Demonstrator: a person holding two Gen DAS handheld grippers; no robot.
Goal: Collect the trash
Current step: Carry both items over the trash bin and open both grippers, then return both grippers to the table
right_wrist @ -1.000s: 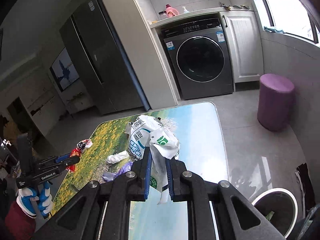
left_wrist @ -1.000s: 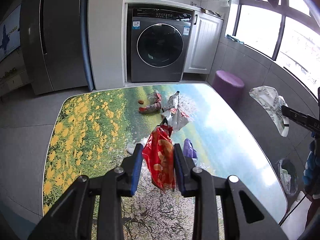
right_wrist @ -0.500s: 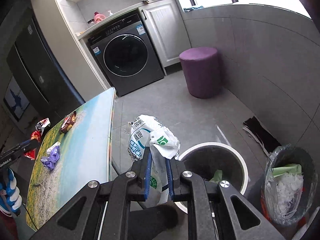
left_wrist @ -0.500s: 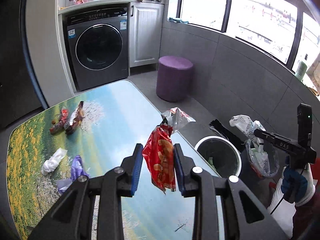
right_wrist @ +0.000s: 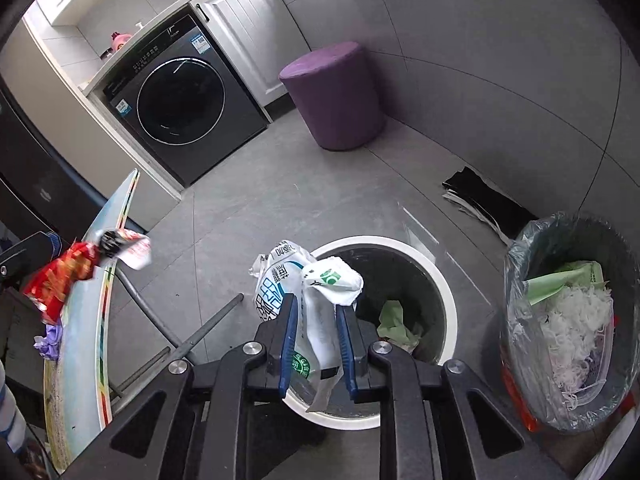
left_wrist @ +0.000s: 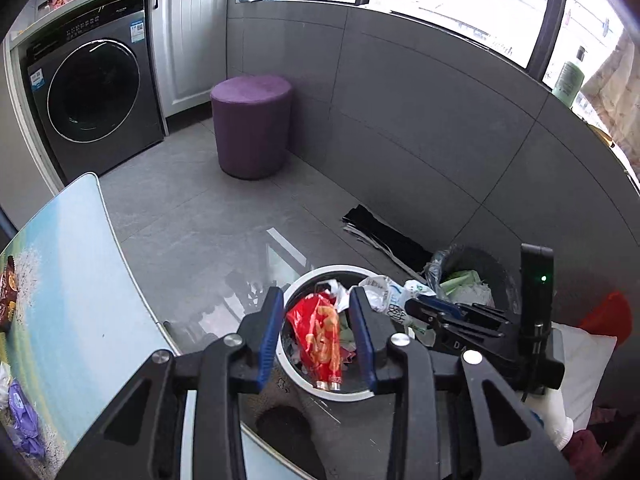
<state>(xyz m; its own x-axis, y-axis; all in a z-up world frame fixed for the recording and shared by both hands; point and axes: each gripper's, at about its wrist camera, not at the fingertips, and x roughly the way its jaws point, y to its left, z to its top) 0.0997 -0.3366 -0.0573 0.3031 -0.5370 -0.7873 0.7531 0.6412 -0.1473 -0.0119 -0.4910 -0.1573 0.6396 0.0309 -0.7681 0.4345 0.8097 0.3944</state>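
Wrappers: your left gripper (left_wrist: pixel 318 330) has just been opening; the red snack wrapper (left_wrist: pixel 320 336) hangs loose between its pads, over the white-rimmed bin (left_wrist: pixel 308 278).
Bag: your right gripper (right_wrist: pixel 318 338) has just been opening too, yet the white printed bag (right_wrist: pixel 304 292) sits between the pads; you cannot tell if it is free.
Risk: the bag hangs at the bin's rim (right_wrist: pixel 444 280), so it may drop outside.
Leftovers: 1 purple scrap (left_wrist: pixel 20 412) lies on the table (left_wrist: pixel 76 280).

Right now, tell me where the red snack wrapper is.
In the left wrist view, the red snack wrapper hangs between the left gripper's fingers, over the white-rimmed bin.
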